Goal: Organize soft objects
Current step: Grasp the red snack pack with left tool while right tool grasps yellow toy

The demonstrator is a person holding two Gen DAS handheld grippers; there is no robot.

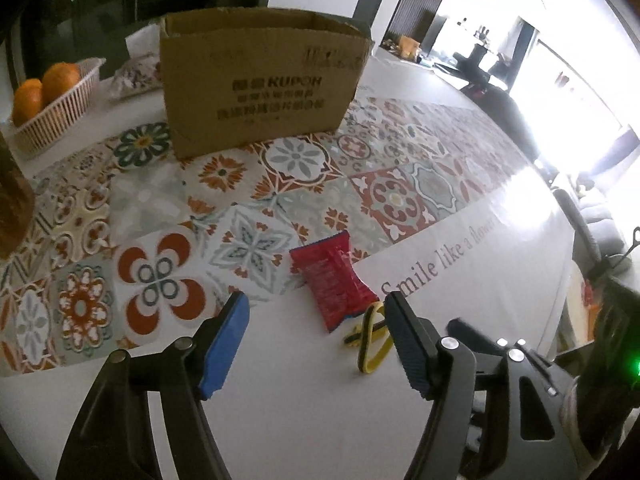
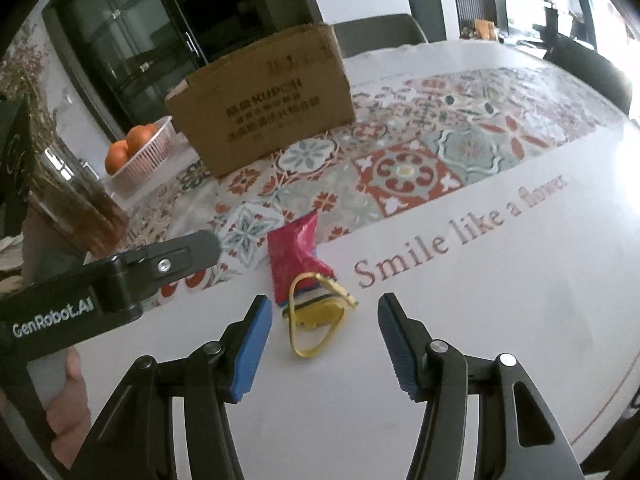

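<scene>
A red snack packet lies on the tablecloth, with a yellow-and-black elastic loop resting against its near end. My left gripper is open just short of the packet, and the loop sits by its right finger. My right gripper is also open, low over the table; the loop lies between its blue pads without touching them. In the right wrist view the left gripper's black body reaches in from the left, held by a hand. An open cardboard box stands behind.
A pink basket of oranges stands left of the box, with a plastic bag beside it. A brown glass vase of dried stems stands at the left edge. A chair back rises behind the table.
</scene>
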